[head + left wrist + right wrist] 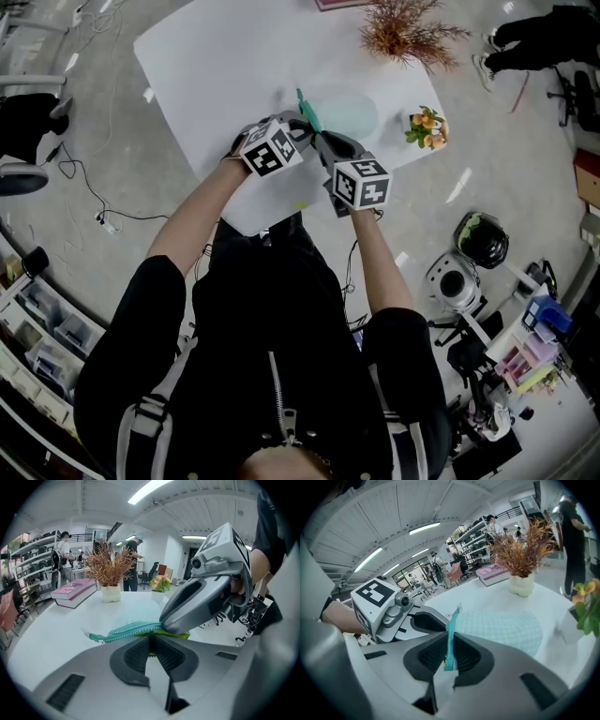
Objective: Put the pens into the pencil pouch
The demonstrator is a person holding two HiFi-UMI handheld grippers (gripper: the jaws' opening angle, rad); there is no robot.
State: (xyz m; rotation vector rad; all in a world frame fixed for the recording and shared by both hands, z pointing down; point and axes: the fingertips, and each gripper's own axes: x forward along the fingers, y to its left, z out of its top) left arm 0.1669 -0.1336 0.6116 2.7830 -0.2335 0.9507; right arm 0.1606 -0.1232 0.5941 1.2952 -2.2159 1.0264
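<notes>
Teal zipper edge (451,630) sits clamped between the closed jaws of the right gripper (449,660). The left gripper (151,648), jaws likewise together, nips the same rim just beside it. Beyond them the mesh pencil pouch (349,112) lies at upper centre of the white table (216,66). No pens show clearly. A hard pull apart could slip the thin fabric free or drag the pouch.

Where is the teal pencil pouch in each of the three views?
Head view: pencil pouch upper centre.
Left gripper view: pencil pouch centre, above the jaws.
Right gripper view: pencil pouch centre, edge between the jaws.
Shared landmark: dried plant in its vase.
</notes>
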